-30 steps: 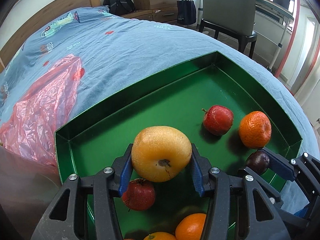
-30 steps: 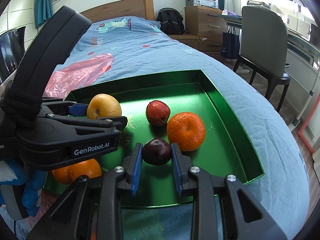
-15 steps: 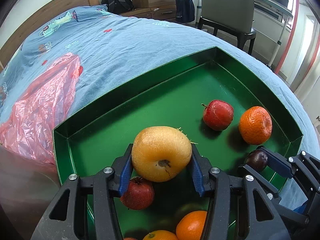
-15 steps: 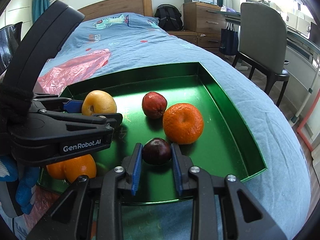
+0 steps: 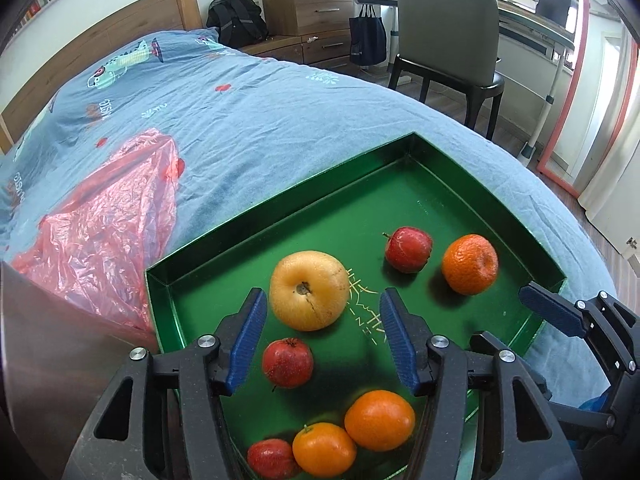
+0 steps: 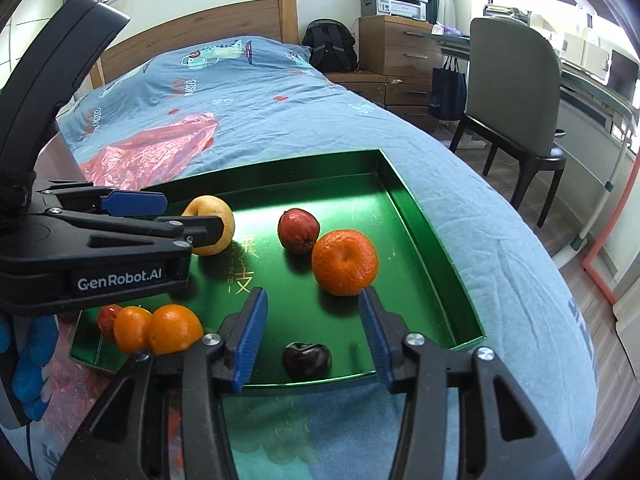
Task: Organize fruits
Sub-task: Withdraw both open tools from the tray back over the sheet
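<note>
On the bed (image 5: 280, 112), a green tray (image 5: 280, 216) holds one yellow apple (image 5: 308, 296), three red fruits, three oranges, one dark plum (image 6: 306, 360). Left gripper (image 5: 324, 336) and right gripper (image 6: 312, 336) fingers are opening, empty.

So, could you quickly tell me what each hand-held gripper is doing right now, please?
Left hand-held gripper: jaws opening, holding nothing; yellow apple lies free on the green tray.
Right hand-held gripper: jaws opening, holding nothing; dark plum lies free.

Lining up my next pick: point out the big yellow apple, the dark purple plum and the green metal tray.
Big yellow apple (image 5: 308, 290): left wrist view, middle.
Dark purple plum (image 6: 306, 360): right wrist view, top.
Green metal tray (image 6: 404, 196): right wrist view, right wall.
</note>
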Demonstrator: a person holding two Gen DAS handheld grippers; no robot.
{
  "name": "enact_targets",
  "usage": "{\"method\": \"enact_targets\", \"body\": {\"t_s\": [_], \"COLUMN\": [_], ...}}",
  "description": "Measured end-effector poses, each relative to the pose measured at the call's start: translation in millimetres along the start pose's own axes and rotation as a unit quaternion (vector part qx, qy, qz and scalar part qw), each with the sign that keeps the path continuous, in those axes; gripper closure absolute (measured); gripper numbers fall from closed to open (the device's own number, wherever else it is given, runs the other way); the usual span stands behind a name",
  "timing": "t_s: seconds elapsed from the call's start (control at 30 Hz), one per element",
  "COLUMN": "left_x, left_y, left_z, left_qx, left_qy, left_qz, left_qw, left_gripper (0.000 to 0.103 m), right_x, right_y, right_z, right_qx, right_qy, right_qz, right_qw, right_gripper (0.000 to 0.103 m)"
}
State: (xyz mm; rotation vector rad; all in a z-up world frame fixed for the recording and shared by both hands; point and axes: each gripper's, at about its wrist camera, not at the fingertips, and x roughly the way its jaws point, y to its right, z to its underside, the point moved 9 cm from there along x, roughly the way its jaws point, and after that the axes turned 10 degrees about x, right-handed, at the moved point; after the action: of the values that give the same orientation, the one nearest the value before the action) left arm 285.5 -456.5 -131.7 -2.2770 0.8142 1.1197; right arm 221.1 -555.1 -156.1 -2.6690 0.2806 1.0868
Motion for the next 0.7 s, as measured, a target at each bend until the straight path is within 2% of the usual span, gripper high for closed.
{"method": "enact_targets", "body": {"t_s": [0.33, 0.53, 0.6, 0.7], "left_x": [-69.5, -106.2, -117.3, -130.7], "left_y": [2.7, 2.5, 0.4, -3.3], "left_z": [13.9, 42.0, 54.4, 73.8], "left_qx": [-0.004, -0.02, -0.024, -0.026], "left_qy": [0.033, 0.043, 0.046, 0.047], "left_qz": [0.01, 0.011, 0.006, -0.005], "left_qw": [0.9994, 0.9988, 0.9987, 0.9985], "left_gripper": [0.049, 0.047, 0.046, 0.045], "right_x": [-59.9, -90.1, -99.1, -109.9], "right_y": [-0.3, -8.5, -12.7, -17.5], "right_z": [-4.3, 11.6, 18.1, 27.8], "right_qx": [0.002, -0.003, -0.003, 0.002], "right_qy": [0.021, 0.017, 0.016, 0.014], "right_qz": [0.016, 0.019, 0.018, 0.015], "right_qw": [1.0, 1.0, 1.0, 1.0], "right_gripper": [0.021, 0.016, 0.01, 0.008]}}
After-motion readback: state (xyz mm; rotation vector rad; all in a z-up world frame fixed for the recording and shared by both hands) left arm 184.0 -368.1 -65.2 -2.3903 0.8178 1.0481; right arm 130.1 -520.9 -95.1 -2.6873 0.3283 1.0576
